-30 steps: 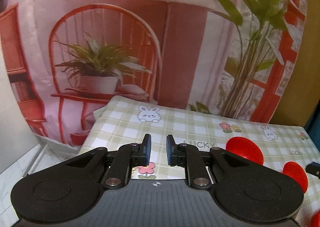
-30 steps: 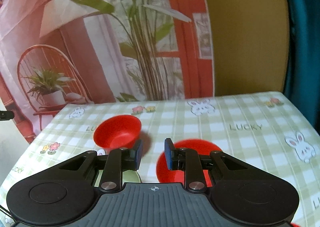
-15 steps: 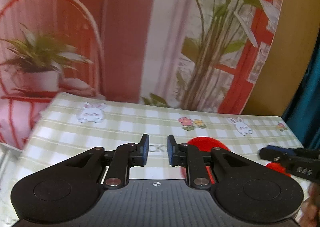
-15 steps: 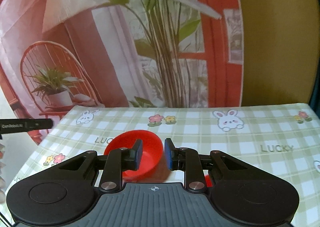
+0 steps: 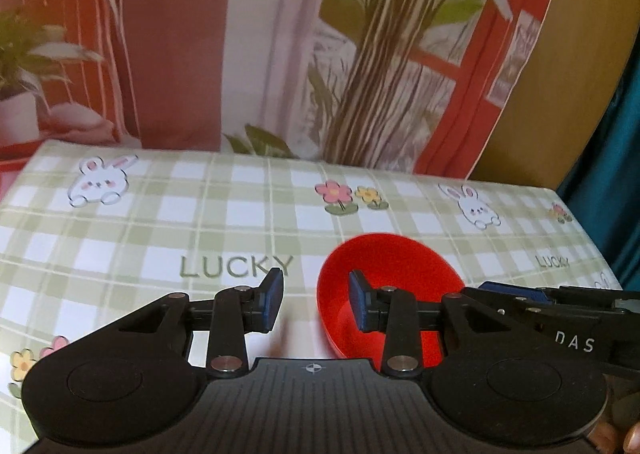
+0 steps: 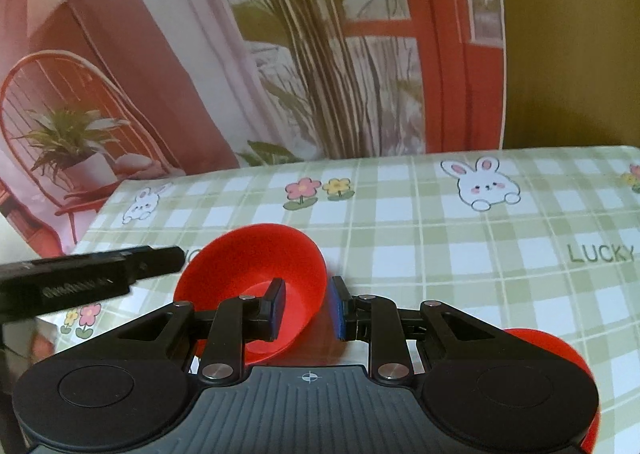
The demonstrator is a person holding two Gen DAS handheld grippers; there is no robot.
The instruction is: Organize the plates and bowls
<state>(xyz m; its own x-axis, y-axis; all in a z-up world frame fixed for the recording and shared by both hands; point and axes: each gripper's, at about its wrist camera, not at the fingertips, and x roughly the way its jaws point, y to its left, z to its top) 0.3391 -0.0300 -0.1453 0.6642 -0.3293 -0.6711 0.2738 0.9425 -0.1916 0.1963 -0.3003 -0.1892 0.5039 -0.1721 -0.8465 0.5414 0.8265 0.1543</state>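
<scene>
Behind right hand-held gripper (image 6: 307, 308), half-hidden plate (image 6: 560, 350)

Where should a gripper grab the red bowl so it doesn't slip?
Probably the rim. The red bowl sits upright with its open side up, and its wall is thin and flares outward, so one finger can go inside and one outside. Come down from above over the near edge. The right gripper already straddles that wall, open. The left gripper straddles the other side, and its jaws have just been opening.

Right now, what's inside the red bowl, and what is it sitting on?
The red bowl looks empty where its inside shows; the right gripper covers the near part. It sits on the checked tablecloth. Whatever lies beneath it is hidden.
</scene>
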